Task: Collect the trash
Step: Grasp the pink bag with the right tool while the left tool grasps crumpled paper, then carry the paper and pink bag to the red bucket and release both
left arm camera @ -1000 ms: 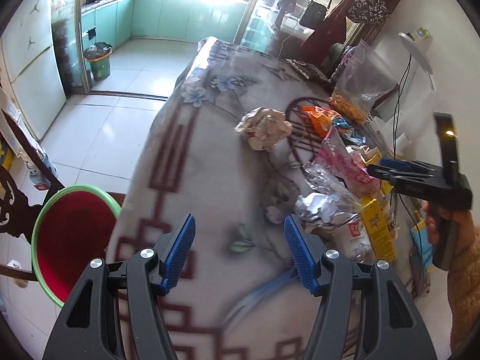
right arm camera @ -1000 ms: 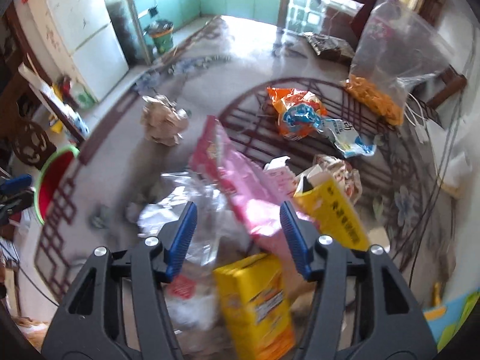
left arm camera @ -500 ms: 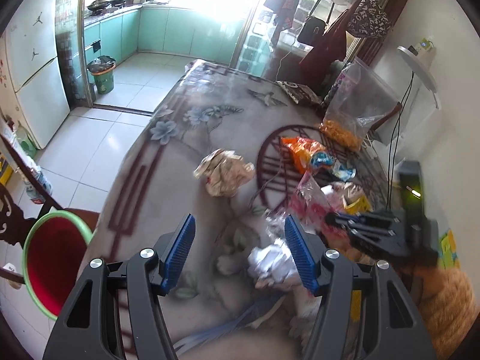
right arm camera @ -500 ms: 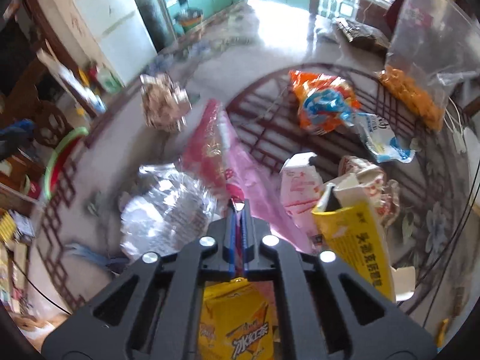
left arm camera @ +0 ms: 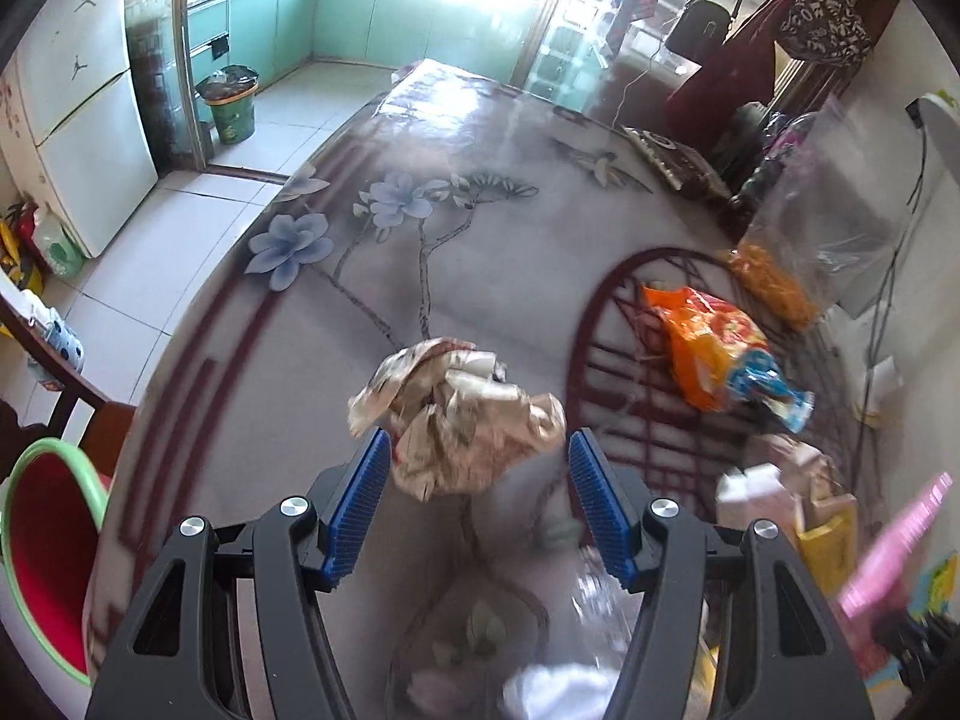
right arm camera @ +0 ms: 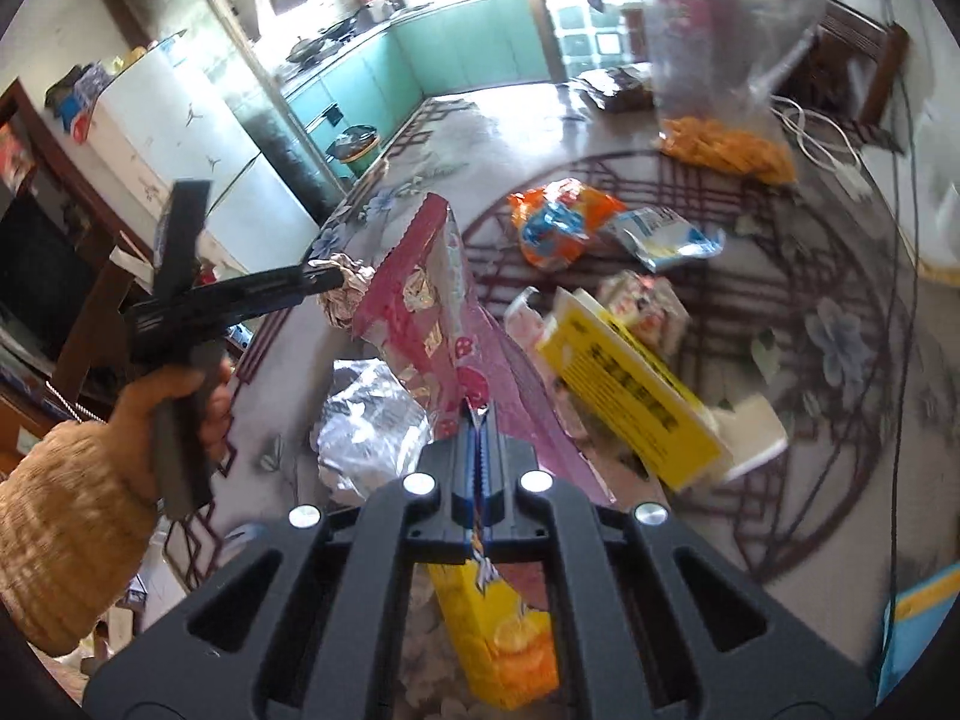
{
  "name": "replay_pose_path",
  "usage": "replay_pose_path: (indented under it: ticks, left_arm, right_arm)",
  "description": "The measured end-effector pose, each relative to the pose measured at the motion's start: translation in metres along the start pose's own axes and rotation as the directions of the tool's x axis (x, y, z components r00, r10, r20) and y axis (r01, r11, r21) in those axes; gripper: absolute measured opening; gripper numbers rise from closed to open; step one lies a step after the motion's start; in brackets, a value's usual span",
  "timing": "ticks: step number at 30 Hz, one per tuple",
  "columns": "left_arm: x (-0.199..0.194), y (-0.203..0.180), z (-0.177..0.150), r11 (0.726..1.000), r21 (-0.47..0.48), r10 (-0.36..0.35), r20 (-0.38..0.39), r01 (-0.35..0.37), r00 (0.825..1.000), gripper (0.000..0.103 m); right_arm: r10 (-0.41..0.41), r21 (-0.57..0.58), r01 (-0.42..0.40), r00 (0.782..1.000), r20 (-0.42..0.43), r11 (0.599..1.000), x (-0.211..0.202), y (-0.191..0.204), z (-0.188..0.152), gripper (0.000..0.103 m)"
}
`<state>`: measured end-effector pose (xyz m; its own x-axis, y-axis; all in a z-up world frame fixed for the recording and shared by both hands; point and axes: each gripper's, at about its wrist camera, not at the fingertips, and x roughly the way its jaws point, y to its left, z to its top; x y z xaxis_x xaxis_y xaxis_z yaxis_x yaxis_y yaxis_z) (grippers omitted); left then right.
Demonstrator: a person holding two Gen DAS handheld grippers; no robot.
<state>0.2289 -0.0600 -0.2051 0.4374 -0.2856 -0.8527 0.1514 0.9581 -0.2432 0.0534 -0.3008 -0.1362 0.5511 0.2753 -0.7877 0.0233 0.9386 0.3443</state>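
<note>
Your right gripper (right arm camera: 478, 420) is clamped on the pink wrapper (right arm camera: 420, 300), lifted. Left gripper (left arm camera: 477, 498) fingers apart, crumpled paper (left arm camera: 462, 420) btwn tips, not pinched. Rest of trash beyond fingers, uncollected; early stage imo.

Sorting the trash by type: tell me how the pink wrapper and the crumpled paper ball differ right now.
The pink wrapper is flat, glossy and printed; the paper ball is crumpled, beige and matte. The wrapper is pinched in the shut right gripper and lifted upright; the ball lies on the table, unheld, just ahead of the open left gripper. Both are light trash.
</note>
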Motion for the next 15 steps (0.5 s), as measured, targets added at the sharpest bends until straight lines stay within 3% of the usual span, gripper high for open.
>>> replay_pose_path:
  ticks: [6, 7, 11, 12, 15]
  left_arm:
    - [0.023, -0.001, 0.007, 1.000, -0.009, 0.013, -0.028, -0.014, 1.000, 0.055]
    - [0.023, -0.002, 0.008, 1.000, -0.002, 0.015, -0.026, -0.015, 1.000, 0.042]
    - [0.013, -0.007, 0.006, 1.000, 0.029, 0.011, -0.011, -0.010, 1.000, 0.028]
    - [0.007, -0.009, 0.005, 0.999, 0.039, 0.007, -0.004, -0.007, 1.000, 0.017]
    - [-0.012, -0.012, 0.002, 0.998, 0.057, 0.000, 0.022, -0.001, 1.000, 0.016]
  right_arm:
    - [-0.008, 0.029, 0.008, 1.000, 0.012, 1.000, -0.007, -0.008, -0.004, 0.002]
    - [-0.008, 0.027, 0.008, 1.000, 0.012, 1.000, -0.008, -0.009, -0.005, 0.002]
    - [0.000, 0.028, -0.001, 1.000, 0.016, 1.000, -0.007, -0.007, -0.004, 0.002]
    - [0.004, 0.028, -0.005, 1.000, 0.016, 1.000, -0.007, -0.006, -0.004, 0.002]
    - [0.015, 0.018, -0.015, 1.000, 0.016, 1.000, -0.007, 0.000, -0.003, 0.002]
